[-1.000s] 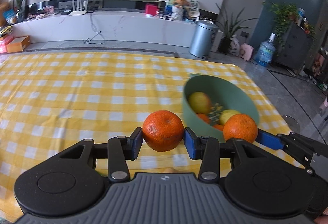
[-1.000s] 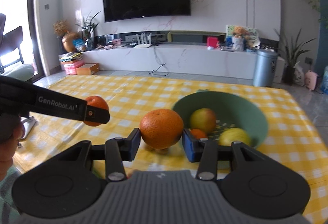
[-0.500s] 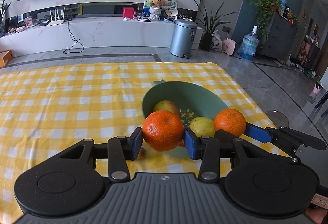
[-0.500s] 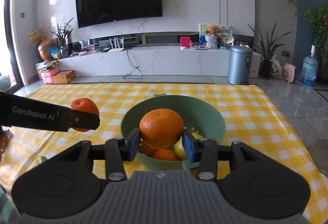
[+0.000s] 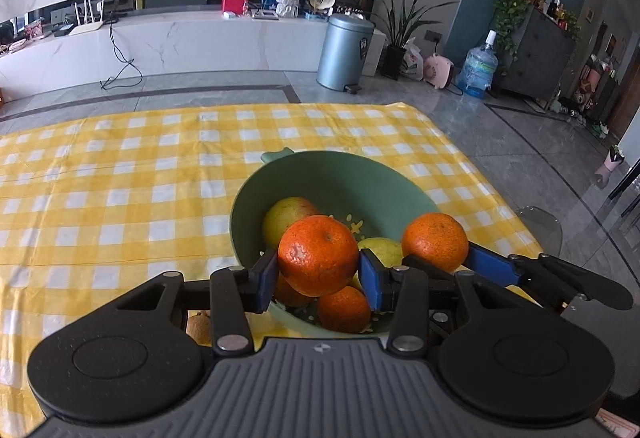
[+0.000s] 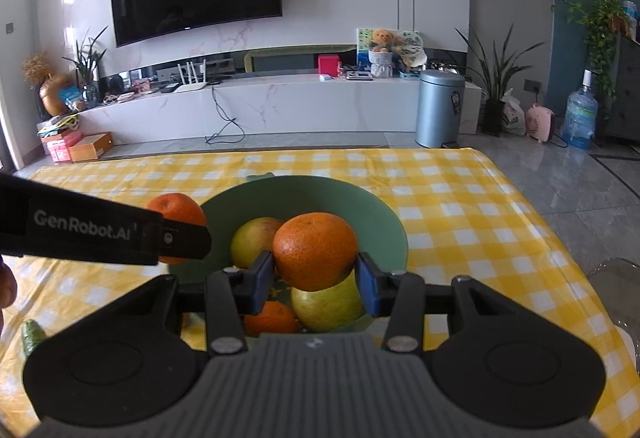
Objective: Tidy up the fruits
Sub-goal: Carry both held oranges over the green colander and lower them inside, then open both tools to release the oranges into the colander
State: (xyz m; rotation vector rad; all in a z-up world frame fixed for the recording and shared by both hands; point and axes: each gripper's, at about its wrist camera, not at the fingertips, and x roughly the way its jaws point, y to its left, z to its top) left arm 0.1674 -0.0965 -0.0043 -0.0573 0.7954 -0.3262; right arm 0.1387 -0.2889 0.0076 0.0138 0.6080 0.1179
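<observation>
The tabletop [image 5: 120,173], draped in a yellow-and-white checked cloth, is carrying a green bowl [image 5: 344,173] that is sitting toward its near right part, and the bowl is already holding several pieces: a yellow-green apple with a red blush [image 5: 286,213], a pale yellow-green fruit [image 6: 328,304] and at least two small oranges low against the near wall [image 5: 344,312]. The left gripper [image 5: 319,276] is hanging over the bowl's near rim with its jaws clenched on a mandarin [image 5: 319,261], the blue pads pressing on its two sides at the widest part. The right gripper [image 6: 316,278] is likewise gripping a second mandarin [image 6: 315,250] above the bowl's interior, pads on opposite flanks. Both fruits are light, roundish and soft-skinned, so they are likely to bruise or squirt free under a hard squeeze; holding across the middle, as now, is the safest place, and a low release should be keeping them from bouncing out or denting the fruit beneath. A small green object [image 6: 32,336] is lying on the cloth at the left edge of the right wrist view; I cannot tell what it is.
</observation>
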